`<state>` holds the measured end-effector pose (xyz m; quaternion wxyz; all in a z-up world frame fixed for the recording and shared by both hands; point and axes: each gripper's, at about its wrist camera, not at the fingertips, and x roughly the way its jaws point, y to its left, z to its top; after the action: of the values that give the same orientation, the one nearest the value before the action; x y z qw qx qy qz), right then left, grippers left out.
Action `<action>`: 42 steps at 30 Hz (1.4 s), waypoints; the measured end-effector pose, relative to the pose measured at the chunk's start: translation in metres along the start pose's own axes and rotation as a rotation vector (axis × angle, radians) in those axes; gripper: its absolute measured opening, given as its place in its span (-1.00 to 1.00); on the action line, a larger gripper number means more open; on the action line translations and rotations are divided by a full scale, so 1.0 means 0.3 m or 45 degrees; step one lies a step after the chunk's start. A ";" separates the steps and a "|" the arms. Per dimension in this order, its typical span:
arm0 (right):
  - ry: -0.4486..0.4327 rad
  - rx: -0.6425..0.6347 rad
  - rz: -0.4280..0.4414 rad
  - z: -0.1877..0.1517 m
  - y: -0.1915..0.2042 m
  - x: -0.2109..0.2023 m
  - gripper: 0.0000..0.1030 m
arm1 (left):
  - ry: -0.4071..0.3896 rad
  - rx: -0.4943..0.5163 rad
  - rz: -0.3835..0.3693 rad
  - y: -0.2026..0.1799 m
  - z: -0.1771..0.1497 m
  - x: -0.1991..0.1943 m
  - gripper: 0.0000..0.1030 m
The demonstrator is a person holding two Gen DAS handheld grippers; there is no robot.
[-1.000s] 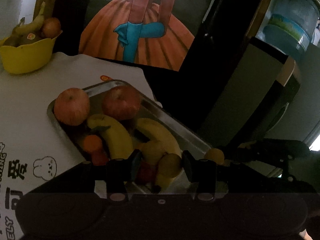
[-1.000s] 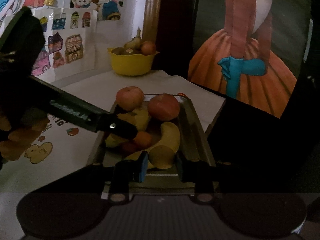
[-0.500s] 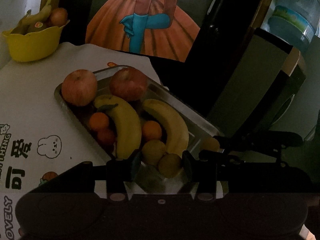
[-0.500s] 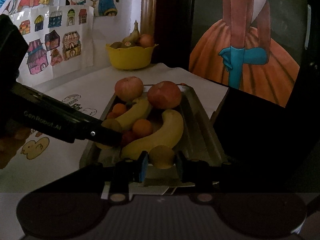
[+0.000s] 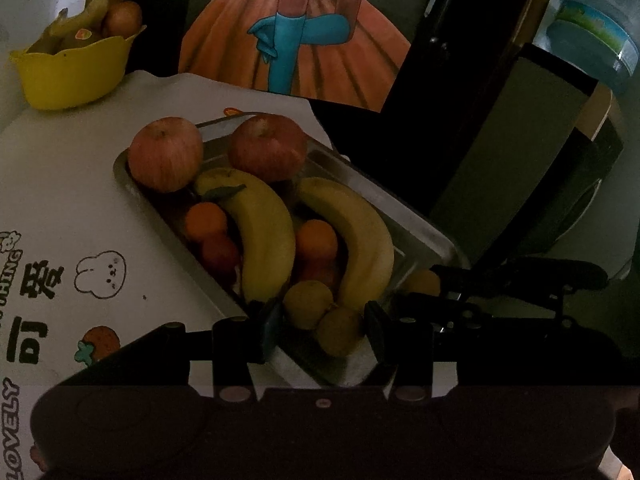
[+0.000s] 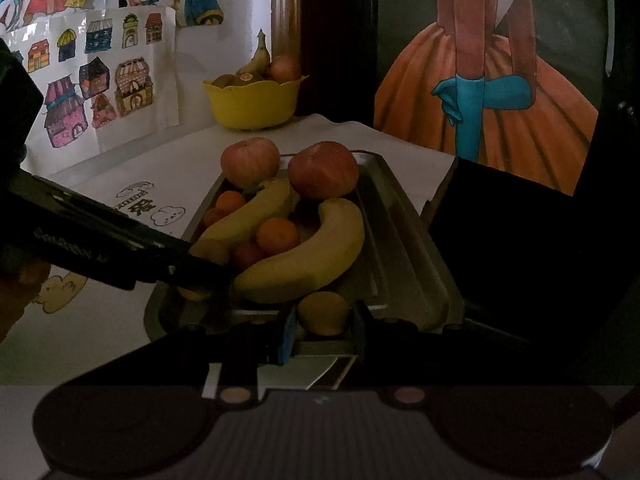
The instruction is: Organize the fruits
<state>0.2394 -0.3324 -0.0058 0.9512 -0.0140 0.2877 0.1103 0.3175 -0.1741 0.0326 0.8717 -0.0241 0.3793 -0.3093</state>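
Note:
A metal tray [image 5: 420, 236] on the white tablecloth holds two apples [image 5: 166, 154], two bananas [image 5: 264, 236], small oranges [image 5: 316, 240] and a yellow lemon [image 5: 306, 304]. At the tray's near end, my left gripper [image 5: 324, 320] is shut on another lemon [image 5: 340, 332]. In the right wrist view the left gripper [image 6: 216, 276] comes in from the left, low over the tray [image 6: 400, 240]. My right gripper [image 6: 322, 326] is shut on a yellow lemon [image 6: 324, 312] at the tray's near rim. In the left wrist view the right gripper [image 5: 444, 284] and its lemon [image 5: 420, 282] show at the right.
A yellow bowl [image 6: 252, 100] of fruit stands at the back of the table near the wall. The tablecloth's edge [image 5: 316, 120] drops off just right of the tray. A poster of an orange dress [image 6: 500, 92] hangs behind. A water bottle [image 5: 592, 44] stands far right.
Both grippers have sunk toward the near end of the tray, each still holding its lemon. The tray's fruit now shows fuller and higher in both views.

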 end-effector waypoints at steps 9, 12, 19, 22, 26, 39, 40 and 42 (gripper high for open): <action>-0.026 -0.010 -0.016 -0.011 0.008 -0.002 -0.34 | 0.009 0.004 0.000 -0.010 -0.006 0.015 -0.08; -0.031 -0.012 -0.018 -0.012 0.010 -0.004 -0.34 | 0.010 0.005 0.000 -0.013 -0.008 0.018 -0.08; -0.053 -0.001 -0.026 -0.021 0.015 -0.006 -0.25 | 0.000 0.000 0.003 -0.018 -0.016 0.022 -0.07; -0.074 -0.006 -0.037 -0.028 0.021 -0.012 -0.06 | -0.011 -0.005 0.005 -0.021 -0.022 0.020 -0.06; -0.106 -0.009 -0.049 -0.038 0.030 -0.020 -0.01 | -0.026 -0.025 0.002 -0.022 -0.026 0.012 0.01; -0.220 -0.008 -0.091 -0.044 0.050 -0.068 0.60 | -0.129 -0.087 0.006 -0.010 -0.024 -0.062 0.49; -0.227 -0.012 -0.093 -0.045 0.054 -0.072 0.63 | -0.137 -0.093 0.008 -0.007 -0.023 -0.068 0.54; -0.239 -0.016 -0.096 -0.046 0.061 -0.080 0.69 | -0.156 -0.104 0.013 -0.003 -0.021 -0.082 0.62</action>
<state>0.2087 -0.3207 -0.0033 0.9774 -0.0206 0.1957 0.0770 0.2999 -0.1599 0.0444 0.8930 -0.0765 0.3378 -0.2873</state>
